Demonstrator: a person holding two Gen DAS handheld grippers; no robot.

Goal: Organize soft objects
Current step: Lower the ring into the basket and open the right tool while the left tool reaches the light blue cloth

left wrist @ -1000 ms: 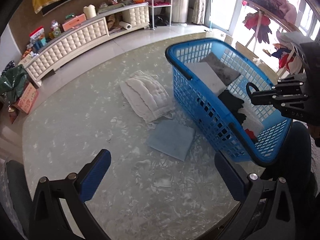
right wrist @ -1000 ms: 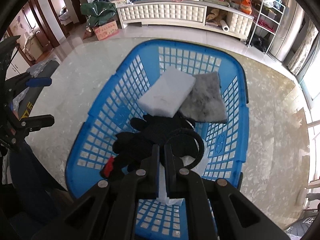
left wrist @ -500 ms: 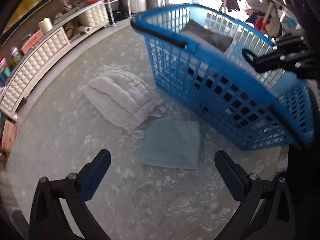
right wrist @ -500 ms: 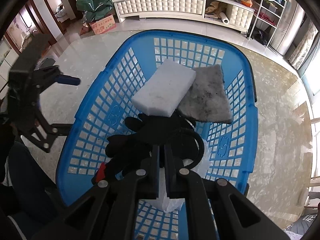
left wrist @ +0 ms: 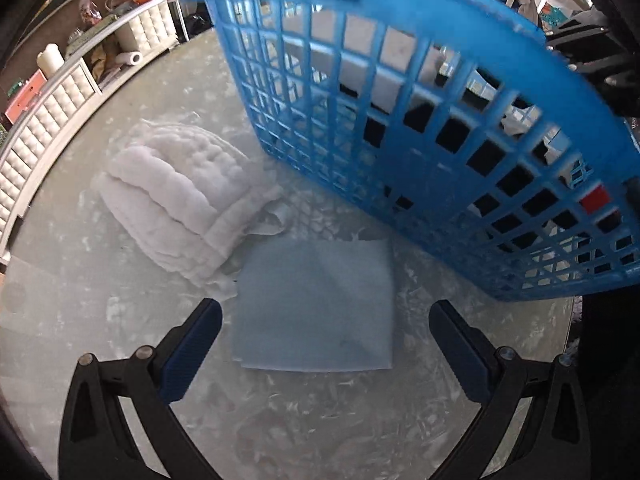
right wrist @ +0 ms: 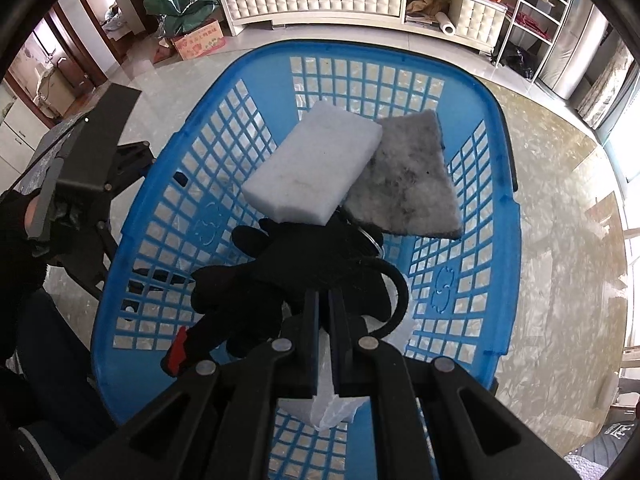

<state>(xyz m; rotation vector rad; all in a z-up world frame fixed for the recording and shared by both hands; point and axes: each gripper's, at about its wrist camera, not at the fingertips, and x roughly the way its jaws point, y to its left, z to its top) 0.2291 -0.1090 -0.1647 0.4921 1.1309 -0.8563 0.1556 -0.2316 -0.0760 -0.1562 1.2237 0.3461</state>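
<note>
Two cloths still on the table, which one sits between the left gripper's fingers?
The flat light-blue square cloth: it lies right ahead of the open left gripper, beside the blue plastic basket. The puffy white quilted cloth lies farther off, to its left.

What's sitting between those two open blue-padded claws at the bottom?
In the left wrist view, the near edge of a light blue cloth lies between the open left gripper's fingers, flat on the marbled table.

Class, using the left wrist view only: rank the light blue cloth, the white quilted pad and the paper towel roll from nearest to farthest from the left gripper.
From the left gripper:
1. Light blue cloth, flat on the table between the open fingers.
2. White quilted pad, beyond it to the left, overlapping its corner.
3. Paper towel roll, far back on the cabinet shelf.
</note>
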